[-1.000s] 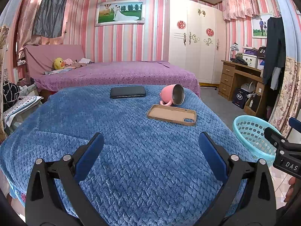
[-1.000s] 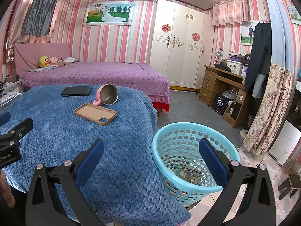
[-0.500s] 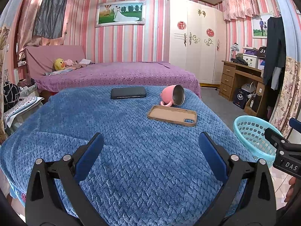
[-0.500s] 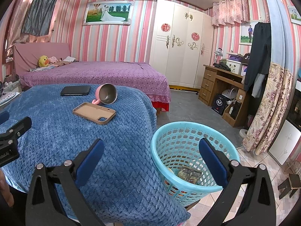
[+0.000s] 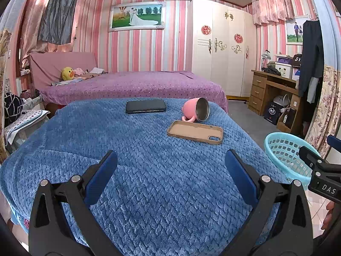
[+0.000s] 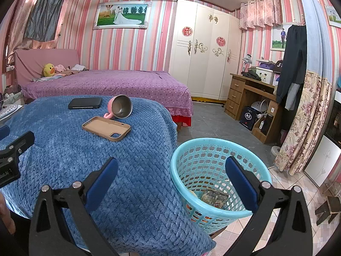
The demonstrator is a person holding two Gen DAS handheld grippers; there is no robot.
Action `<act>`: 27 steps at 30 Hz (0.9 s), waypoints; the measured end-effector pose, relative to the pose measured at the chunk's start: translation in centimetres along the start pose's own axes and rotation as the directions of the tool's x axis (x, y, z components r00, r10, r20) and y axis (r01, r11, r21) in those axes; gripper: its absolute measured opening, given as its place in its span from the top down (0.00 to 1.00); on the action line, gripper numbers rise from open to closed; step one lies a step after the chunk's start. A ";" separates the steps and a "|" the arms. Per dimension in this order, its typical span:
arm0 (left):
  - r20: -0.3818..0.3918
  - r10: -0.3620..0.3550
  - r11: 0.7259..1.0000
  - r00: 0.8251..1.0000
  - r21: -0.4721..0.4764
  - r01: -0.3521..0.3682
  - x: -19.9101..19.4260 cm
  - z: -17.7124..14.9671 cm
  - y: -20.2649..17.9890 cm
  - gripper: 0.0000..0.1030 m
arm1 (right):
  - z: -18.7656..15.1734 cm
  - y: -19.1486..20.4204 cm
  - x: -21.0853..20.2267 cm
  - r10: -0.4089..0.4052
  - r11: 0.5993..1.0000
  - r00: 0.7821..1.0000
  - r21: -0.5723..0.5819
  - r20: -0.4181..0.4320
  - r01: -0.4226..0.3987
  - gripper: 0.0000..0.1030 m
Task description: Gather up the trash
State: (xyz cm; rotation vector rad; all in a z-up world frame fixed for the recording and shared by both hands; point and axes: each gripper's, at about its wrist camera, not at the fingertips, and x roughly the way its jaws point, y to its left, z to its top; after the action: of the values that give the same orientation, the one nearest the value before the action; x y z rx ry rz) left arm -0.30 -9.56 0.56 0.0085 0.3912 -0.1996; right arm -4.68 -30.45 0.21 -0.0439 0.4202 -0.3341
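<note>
Blue plush blanket (image 5: 162, 183) covers the desk, and the left tool (image 5: 170, 166) hovers above it with both blue pads spread wide and nothing between them. At its 12 o'clock lie a tan phone case (image 5: 195, 132), a tipped pink mug (image 5: 196, 112) and a black phone (image 5: 145, 106). Equally wide and empty, the right tool (image 6: 171, 175) hangs over the turquoise basket (image 6: 191, 147) off the desk's edge, where trash (image 6: 214, 197) lies at the bottom.

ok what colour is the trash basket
Light turquoise basket, seen best in the right wrist view.
</note>
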 end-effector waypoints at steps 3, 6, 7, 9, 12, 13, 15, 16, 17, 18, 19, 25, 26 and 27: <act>0.002 0.001 1.000 1.000 0.000 -0.001 0.0 0.0 0.0 0.05 | 0.0 -0.1 0.1 0.000 1.000 1.000 -0.001 0.000 0.000 0.04; 0.000 0.000 1.000 1.000 -0.001 0.000 0.0 0.0 0.0 0.05 | 0.0 -0.1 0.1 0.000 1.000 1.000 -0.001 -0.001 0.000 0.04; 0.000 0.000 1.000 1.000 -0.001 0.000 0.0 0.0 0.0 0.05 | 0.0 -0.1 0.1 0.000 1.000 1.000 -0.001 -0.001 0.000 0.04; 0.000 0.000 1.000 1.000 0.000 0.000 0.0 0.0 0.0 0.05 | 0.0 -0.1 0.0 -0.001 1.000 1.000 -0.001 0.001 0.001 0.04; 0.002 0.001 1.000 1.000 0.000 -0.001 0.0 0.0 0.0 0.05 | 0.0 -0.1 0.1 0.000 1.000 1.000 -0.001 0.000 0.000 0.04; 0.002 0.001 1.000 1.000 -0.001 -0.001 0.0 0.0 0.0 0.05 | 0.0 -0.1 0.1 -0.001 1.000 1.000 -0.001 0.000 0.001 0.04; 0.003 0.001 1.000 1.000 -0.002 -0.001 0.0 0.0 0.0 0.05 | 0.0 0.0 0.1 0.000 1.000 1.000 -0.001 -0.001 0.000 0.04; 0.002 0.000 1.000 1.000 -0.002 0.000 0.0 0.0 0.0 0.05 | 0.0 -0.1 0.1 0.000 1.000 1.000 -0.001 -0.002 0.000 0.04; 0.002 -0.001 1.000 1.000 -0.001 0.001 0.0 0.0 0.0 0.05 | 0.0 -0.1 0.1 -0.001 1.000 1.000 -0.001 0.000 0.001 0.04; 0.003 -0.001 1.000 1.000 -0.001 0.001 0.0 0.1 -0.1 0.05 | 0.0 0.0 0.1 0.000 1.000 1.000 0.000 0.000 0.000 0.04; 0.004 -0.001 1.000 1.000 -0.001 0.001 0.0 0.1 -0.1 0.05 | 0.0 0.0 0.1 -0.001 1.000 1.000 0.000 0.000 0.001 0.04; 0.013 -0.003 1.000 1.000 -0.002 0.003 -0.3 0.1 -0.2 0.05 | 0.1 -0.1 0.1 -0.002 1.000 1.000 -0.001 0.001 0.002 0.04; 0.014 -0.003 1.000 1.000 -0.001 0.003 -0.3 0.1 -0.2 0.05 | 0.1 -0.1 0.1 -0.003 1.000 1.000 -0.002 0.002 0.003 0.04; 0.014 -0.003 1.000 1.000 -0.002 0.003 -0.3 0.1 -0.2 0.05 | 0.1 -0.1 0.1 -0.003 1.000 1.000 -0.003 0.003 0.003 0.04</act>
State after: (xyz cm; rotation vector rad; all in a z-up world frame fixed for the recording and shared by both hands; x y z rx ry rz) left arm -0.59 -9.72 0.76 0.0048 0.3777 -0.2018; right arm -4.56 -30.56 0.21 -0.0475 0.4181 -0.3367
